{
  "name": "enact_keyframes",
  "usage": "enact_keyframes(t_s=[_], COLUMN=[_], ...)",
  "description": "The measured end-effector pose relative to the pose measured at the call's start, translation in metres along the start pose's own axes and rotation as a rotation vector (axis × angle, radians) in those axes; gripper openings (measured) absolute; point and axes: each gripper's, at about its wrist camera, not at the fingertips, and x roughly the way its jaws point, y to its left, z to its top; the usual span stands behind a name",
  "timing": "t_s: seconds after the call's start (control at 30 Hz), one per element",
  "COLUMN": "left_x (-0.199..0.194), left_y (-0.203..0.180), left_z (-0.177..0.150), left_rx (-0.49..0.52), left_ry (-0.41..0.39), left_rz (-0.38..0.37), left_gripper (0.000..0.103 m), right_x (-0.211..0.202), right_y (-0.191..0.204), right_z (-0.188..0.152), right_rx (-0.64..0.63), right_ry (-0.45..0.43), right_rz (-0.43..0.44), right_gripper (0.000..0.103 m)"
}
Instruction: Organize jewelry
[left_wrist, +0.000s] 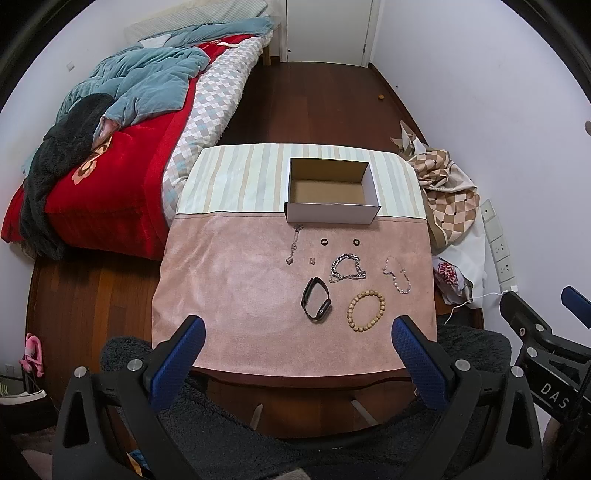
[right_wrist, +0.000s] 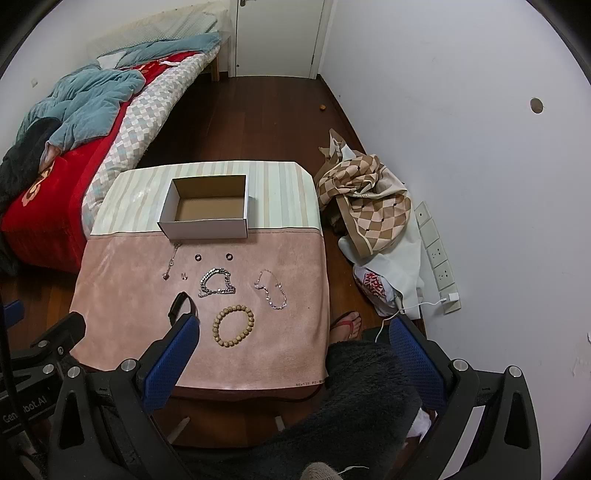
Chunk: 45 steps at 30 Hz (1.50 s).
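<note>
An open white cardboard box stands empty at the far side of the pink mat. In front of it lie a thin pendant chain, two dark rings, a small earring, a chunky silver bracelet, a fine silver bracelet, a black wristband and a wooden bead bracelet. My left gripper and right gripper hover open above the near edge, holding nothing.
The small table carries a striped cloth under the mat. A bed with red and blue bedding lies to the left. Checked fabric and a bag pile against the right wall beside sockets. A person's sandalled foot and dark fleece lap are close by.
</note>
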Motion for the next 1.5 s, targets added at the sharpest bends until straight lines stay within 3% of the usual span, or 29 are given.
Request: enact_keyframes(t_s=[1.5], left_x=[-0.006], left_y=[-0.005], left_z=[0.005], left_rx=[-0.003], left_ry=[-0.037], left_rz=[0.019], left_gripper=[0.103], right_x=[-0.007], right_y=[-0.005], right_z=[0.004], right_rx=[0.012], right_ry=[-0.029], right_rz=[0.008], right_gripper=[0.103])
